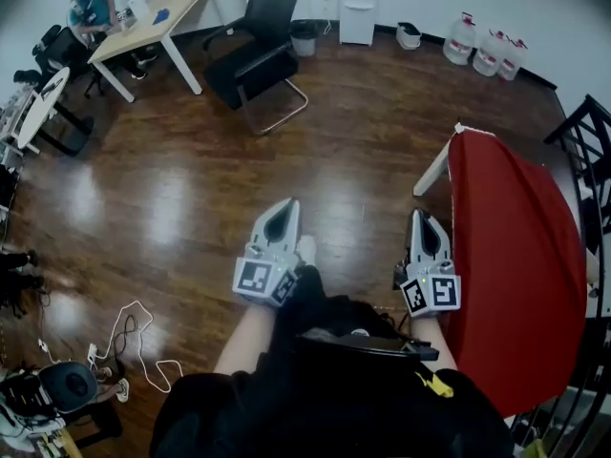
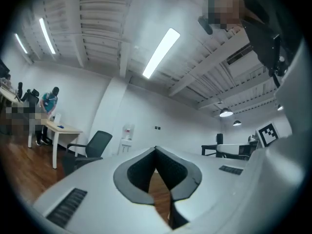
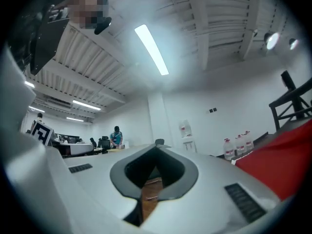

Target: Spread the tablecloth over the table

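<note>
My right claw [image 1: 421, 216] was shut tight, jaws meeting at the tips with nothing between them. Through the small gap behind the tips I saw only the wooden floor [image 1: 172, 189]. It hung just beside the desk [image 1: 431, 175], off the desk's left edge and over the floor, apart from the cloth. My left claw [image 1: 283, 208] was closed down to nothing as well and was empty. It was held farther out from the desk, beyond my right claw, with my legs between the two. Both claws pointed about level, away from me.

The red tablecloth [image 1: 516, 256] lay over the desk, covering the top and hanging down the side nearest my right claw, with soft folds running along it. Only a white corner and one white leg of the desk showed at its far end. In the right gripper view the red cloth filled the lower right edge.

Well away from the desk, across the open floor, stood a black office chair [image 1: 258, 41]. Beyond the desk's far end, a row of water bottles [image 1: 487, 51] and a white water dispenser [image 1: 358, 8] stood against the wall. A seated person [image 1: 91, 8] was farthest from the desk.
</note>
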`<action>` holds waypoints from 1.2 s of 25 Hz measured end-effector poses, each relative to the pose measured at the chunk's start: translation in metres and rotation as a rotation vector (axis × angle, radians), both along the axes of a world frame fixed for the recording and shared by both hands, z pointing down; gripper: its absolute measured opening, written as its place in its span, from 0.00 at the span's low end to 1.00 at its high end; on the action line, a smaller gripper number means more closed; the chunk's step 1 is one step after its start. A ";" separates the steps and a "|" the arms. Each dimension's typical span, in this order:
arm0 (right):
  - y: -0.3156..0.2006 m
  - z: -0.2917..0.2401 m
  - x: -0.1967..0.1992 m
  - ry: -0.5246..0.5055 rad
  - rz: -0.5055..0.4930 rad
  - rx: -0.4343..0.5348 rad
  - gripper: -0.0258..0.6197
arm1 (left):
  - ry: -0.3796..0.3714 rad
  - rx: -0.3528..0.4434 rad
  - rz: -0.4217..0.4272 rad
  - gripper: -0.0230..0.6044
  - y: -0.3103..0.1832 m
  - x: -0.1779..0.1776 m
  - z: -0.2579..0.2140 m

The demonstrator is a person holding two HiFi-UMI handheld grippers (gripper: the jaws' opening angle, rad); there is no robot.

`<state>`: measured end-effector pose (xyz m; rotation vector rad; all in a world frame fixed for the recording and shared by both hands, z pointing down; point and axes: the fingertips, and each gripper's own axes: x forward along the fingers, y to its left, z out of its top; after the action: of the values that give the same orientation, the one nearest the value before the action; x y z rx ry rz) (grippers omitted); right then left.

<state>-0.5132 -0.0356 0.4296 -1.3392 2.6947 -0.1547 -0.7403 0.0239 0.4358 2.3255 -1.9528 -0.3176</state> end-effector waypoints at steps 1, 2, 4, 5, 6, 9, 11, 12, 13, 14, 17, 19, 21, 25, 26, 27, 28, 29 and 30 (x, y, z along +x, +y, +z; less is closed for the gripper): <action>-0.022 0.000 -0.007 0.008 0.008 -0.001 0.05 | 0.008 0.008 0.009 0.04 -0.024 -0.008 -0.001; -0.046 -0.005 -0.019 0.018 0.015 0.002 0.05 | 0.007 0.014 0.016 0.04 -0.049 -0.019 -0.005; -0.098 -0.034 -0.050 0.035 0.039 -0.001 0.05 | -0.005 0.012 0.031 0.04 -0.106 -0.049 -0.033; -0.126 -0.058 -0.067 0.040 0.052 -0.008 0.05 | -0.004 0.005 0.042 0.04 -0.137 -0.067 -0.056; -0.154 -0.084 -0.083 0.045 0.063 -0.011 0.05 | 0.005 -0.001 0.057 0.04 -0.167 -0.083 -0.080; -0.217 -0.124 -0.114 0.062 0.098 0.008 0.05 | 0.025 0.000 0.104 0.04 -0.239 -0.113 -0.116; -0.251 -0.136 -0.129 0.071 0.126 0.002 0.05 | 0.029 0.000 0.131 0.04 -0.282 -0.129 -0.131; -0.266 -0.141 -0.136 0.081 0.139 -0.005 0.05 | 0.033 -0.001 0.148 0.04 -0.301 -0.136 -0.138; -0.280 -0.142 -0.143 0.092 0.150 -0.010 0.05 | 0.034 0.000 0.166 0.04 -0.316 -0.142 -0.143; -0.292 -0.140 -0.147 0.097 0.163 -0.015 0.05 | 0.028 0.001 0.184 0.04 -0.330 -0.145 -0.144; -0.336 -0.130 -0.151 0.079 0.202 -0.023 0.05 | -0.015 -0.003 0.208 0.04 -0.377 -0.148 -0.135; -0.372 -0.122 -0.147 0.065 0.213 -0.023 0.05 | -0.023 -0.009 0.207 0.04 -0.415 -0.143 -0.127; -0.413 -0.110 -0.141 0.050 0.216 -0.020 0.05 | -0.024 -0.011 0.210 0.04 -0.454 -0.136 -0.119; -0.519 -0.097 -0.134 -0.015 0.222 0.009 0.05 | -0.079 0.006 0.216 0.04 -0.545 -0.129 -0.112; -0.548 -0.101 -0.131 -0.031 0.222 0.014 0.05 | -0.089 0.004 0.208 0.04 -0.571 -0.129 -0.114; -0.576 -0.108 -0.127 -0.042 0.222 0.022 0.05 | -0.096 0.005 0.202 0.04 -0.597 -0.127 -0.119; -0.603 -0.118 -0.122 -0.044 0.220 0.034 0.05 | -0.101 0.015 0.200 0.04 -0.623 -0.124 -0.126; -0.627 -0.127 -0.117 -0.036 0.220 0.047 0.05 | -0.104 0.034 0.199 0.04 -0.649 -0.120 -0.134; -0.648 -0.132 -0.112 -0.021 0.223 0.056 0.05 | -0.106 0.055 0.199 0.04 -0.673 -0.115 -0.141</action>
<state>-0.6255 -0.6838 0.2972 -1.5974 2.4895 -0.0703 -0.8556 -0.6494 0.2953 2.5962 -1.7551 -0.2395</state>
